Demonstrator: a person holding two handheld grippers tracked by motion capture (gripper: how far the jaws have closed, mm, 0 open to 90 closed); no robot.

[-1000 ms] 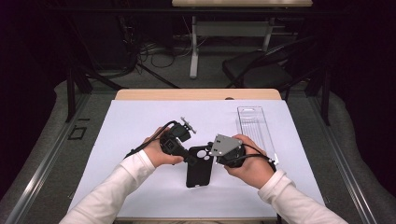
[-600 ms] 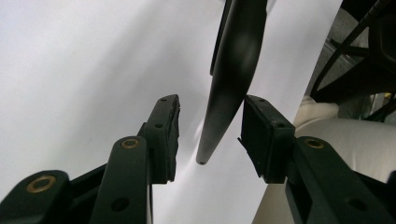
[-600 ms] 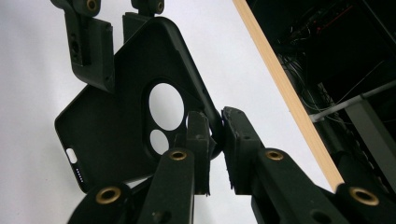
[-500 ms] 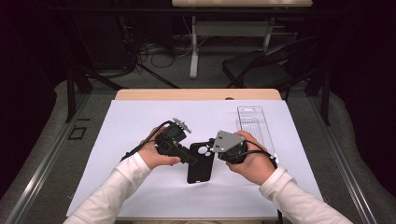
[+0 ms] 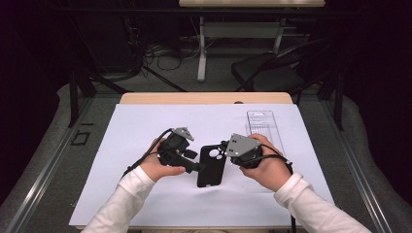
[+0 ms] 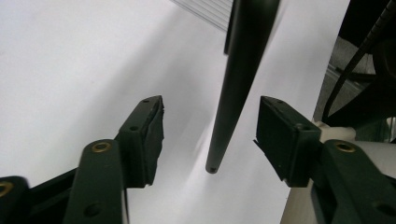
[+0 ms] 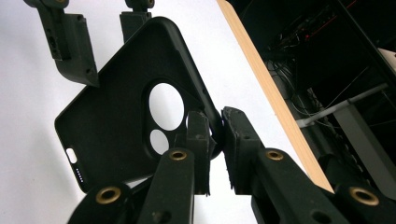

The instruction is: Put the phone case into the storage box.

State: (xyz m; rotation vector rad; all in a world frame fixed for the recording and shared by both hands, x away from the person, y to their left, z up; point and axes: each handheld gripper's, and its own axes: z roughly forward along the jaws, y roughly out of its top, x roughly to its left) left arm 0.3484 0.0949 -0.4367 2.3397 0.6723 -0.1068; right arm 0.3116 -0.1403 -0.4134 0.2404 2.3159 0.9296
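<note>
Case [image 7: 135,93] pinched by R gripper [image 7: 215,135], btwn L jaws

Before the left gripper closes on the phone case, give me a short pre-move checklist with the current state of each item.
1. Right gripper clamped on the phone case edge: ok.
2. Left gripper open: ok.
3. Case edge between the left jaws, touching neither: ok.
4. Case lifted off the white sheet: ok, judging by the gripper views.
5. Clear tray apart from both hands: ok.
6. Grip firmness on the right: cannot tell.
</note>
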